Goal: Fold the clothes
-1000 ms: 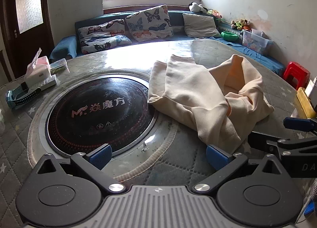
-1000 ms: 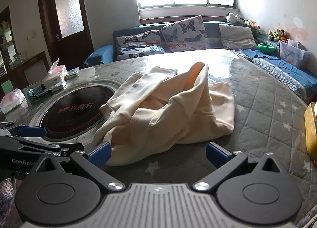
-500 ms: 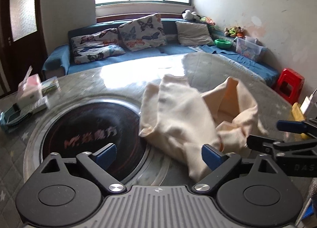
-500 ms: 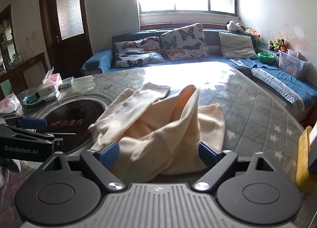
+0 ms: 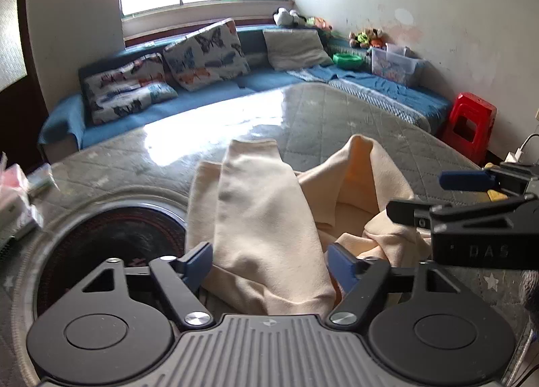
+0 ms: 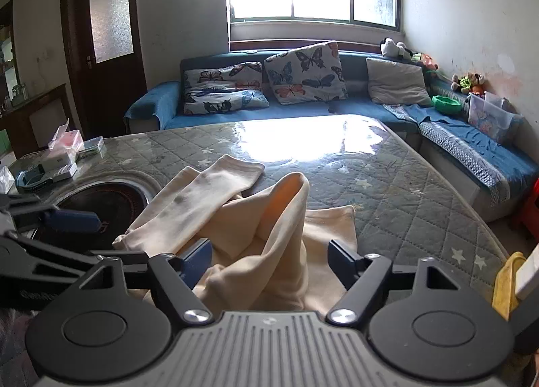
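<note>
A crumpled cream garment (image 5: 266, 218) lies on the quilted round table (image 5: 337, 124), partly over the dark round hotplate (image 5: 111, 235). My left gripper (image 5: 269, 262) is open, its blue pads on either side of the garment's near edge, with cloth between the jaws. My right gripper (image 6: 269, 259) is open the same way around the garment's (image 6: 256, 218) near right part. Each gripper shows in the other's view: the right one in the left wrist view (image 5: 478, 212), the left one in the right wrist view (image 6: 54, 235).
A tissue box and small items (image 6: 64, 154) sit at the table's left edge. A blue sofa with butterfly cushions (image 6: 303, 73) runs behind. A red stool (image 5: 470, 124) stands at right. A yellow object (image 6: 505, 282) lies by the table's right edge.
Both grippers have moved forward and down onto the garment. Its near edge now lies between each pair of open jaws. The jaws have narrowed somewhat.
</note>
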`<state>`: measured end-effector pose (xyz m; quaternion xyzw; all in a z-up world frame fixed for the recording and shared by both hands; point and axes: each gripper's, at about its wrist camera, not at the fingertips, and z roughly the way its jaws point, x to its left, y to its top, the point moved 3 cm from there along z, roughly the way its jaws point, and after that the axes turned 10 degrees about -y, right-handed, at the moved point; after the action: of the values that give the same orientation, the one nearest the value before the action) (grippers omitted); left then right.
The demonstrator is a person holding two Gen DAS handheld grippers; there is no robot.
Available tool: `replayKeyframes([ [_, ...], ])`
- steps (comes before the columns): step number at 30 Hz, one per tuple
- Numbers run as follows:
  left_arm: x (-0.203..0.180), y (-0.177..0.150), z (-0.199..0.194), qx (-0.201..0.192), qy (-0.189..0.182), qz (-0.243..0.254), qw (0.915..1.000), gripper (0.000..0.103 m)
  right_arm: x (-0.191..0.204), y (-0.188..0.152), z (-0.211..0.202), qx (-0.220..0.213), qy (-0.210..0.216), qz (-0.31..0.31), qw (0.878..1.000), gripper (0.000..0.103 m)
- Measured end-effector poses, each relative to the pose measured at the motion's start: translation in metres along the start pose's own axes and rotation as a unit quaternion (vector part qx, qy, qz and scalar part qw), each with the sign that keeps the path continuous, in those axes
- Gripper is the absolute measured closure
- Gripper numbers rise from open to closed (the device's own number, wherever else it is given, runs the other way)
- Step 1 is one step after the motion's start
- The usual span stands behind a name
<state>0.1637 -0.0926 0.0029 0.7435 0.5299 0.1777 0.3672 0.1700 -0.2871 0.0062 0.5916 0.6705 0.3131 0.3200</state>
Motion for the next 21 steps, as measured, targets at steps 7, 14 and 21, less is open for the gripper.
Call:
replayKeyframes([
  [7, 0.004, -0.003, 0.031, 0.039, -0.017, -0.008, 0.999, 0.081, -0.001, 0.012, 0.029, 0.016, -0.002, -0.008, 1.0, 0.041],
  [14, 0.023, -0.012, 0.014, 0.019, -0.006, -0.025, 0.9995, 0.097, -0.008, 0.007, 0.057, 0.044, -0.001, -0.002, 0.999, 0.058],
  [21, 0.051, -0.026, -0.028, -0.005, 0.028, -0.061, 0.9977, 0.099, -0.011, -0.005, 0.049, 0.049, 0.024, 0.008, 0.998, 0.089],
])
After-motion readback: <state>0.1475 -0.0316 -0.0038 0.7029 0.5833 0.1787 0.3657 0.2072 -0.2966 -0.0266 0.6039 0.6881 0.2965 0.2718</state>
